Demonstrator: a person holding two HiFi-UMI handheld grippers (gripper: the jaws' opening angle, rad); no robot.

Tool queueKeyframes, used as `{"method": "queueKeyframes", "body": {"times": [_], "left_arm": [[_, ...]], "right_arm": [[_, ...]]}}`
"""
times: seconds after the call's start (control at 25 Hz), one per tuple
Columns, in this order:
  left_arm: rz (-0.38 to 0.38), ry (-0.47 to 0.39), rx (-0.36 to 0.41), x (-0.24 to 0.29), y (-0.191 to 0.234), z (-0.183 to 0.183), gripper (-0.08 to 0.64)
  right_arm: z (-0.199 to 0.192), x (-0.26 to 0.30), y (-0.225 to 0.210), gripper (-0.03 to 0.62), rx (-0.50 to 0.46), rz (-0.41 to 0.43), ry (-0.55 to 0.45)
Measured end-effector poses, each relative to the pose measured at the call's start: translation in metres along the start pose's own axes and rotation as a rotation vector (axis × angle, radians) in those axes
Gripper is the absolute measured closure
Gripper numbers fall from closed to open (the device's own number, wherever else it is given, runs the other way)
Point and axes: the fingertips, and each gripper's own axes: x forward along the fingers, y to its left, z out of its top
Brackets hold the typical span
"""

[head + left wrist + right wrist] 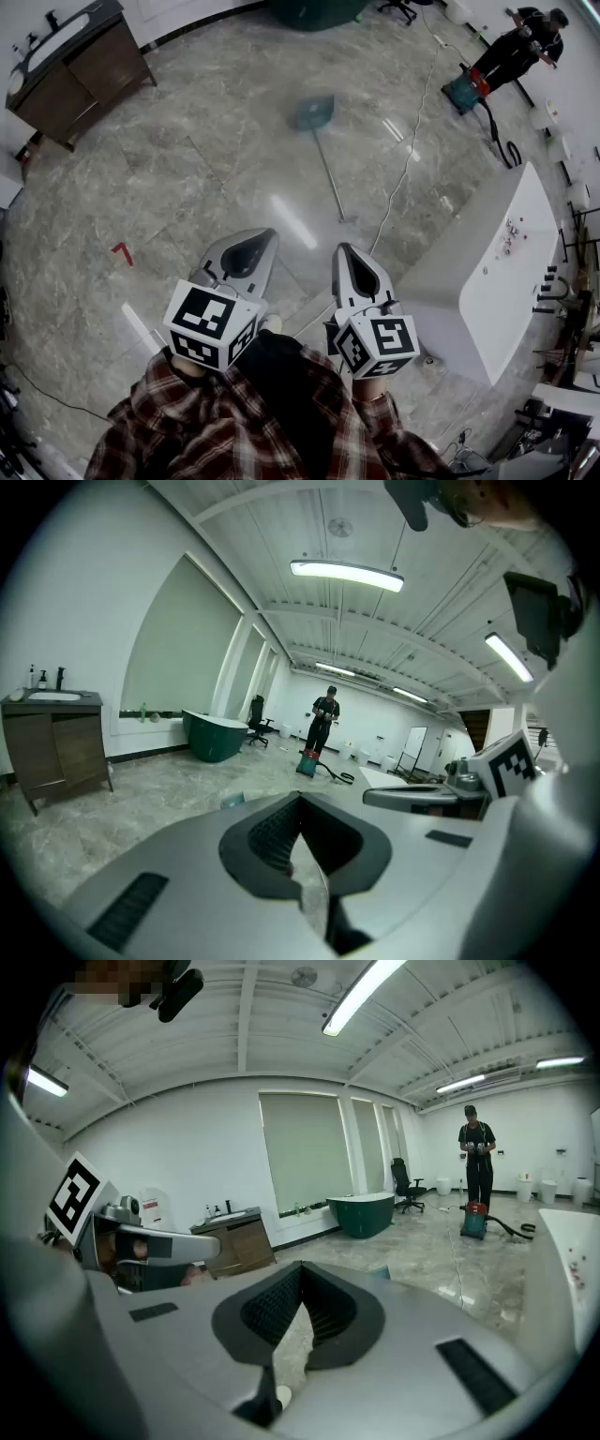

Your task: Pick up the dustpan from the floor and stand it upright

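Head view first: nothing's actually done on this one yet, as far as I can tell. The teal plastic dustpan with the long thin handle (312, 111) is lying flat on the grey marble floor (187, 169), well out ahead of both grippers, with its handle running back toward the person. So pretty much the whole job is left: get over there, grab it, lift it and stand it up. The grey left gripper (258, 242) and grey right gripper (347, 258) sit side by side low in the frame, near each other. They're held out in front of the plaid sleeves (187, 412), both nosing forward and a bit down at the floor.

Left gripper view: the jaws are pressed together with nothing between them. The dustpan (232, 801) is just a tiny teal bit peeking over the gripper body, far across the floor.

Right gripper view: same story, jaws closed tight on nothing. A sliver of the dustpan (380, 1272) shows just past the top of the jaws, well apart from them, so I'd say this is still the approach, not the pickup
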Motion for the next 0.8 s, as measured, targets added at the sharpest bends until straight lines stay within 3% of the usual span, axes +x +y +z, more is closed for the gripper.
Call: {"method": "queueKeyframes", "body": {"times": [0.4,0.8], "left_arm": [[-0.081,0.038,0.062,0.056,0.135,0.067,0.560],[-0.165,0.126,0.043,0.106,0.209,0.071,0.560]], "right_arm": [[0.055,0.138,0.023,0.581,0.020,-0.100,-0.008],[0.061,0.209,0.009,0.581,0.092,-0.227,0.020]]}}
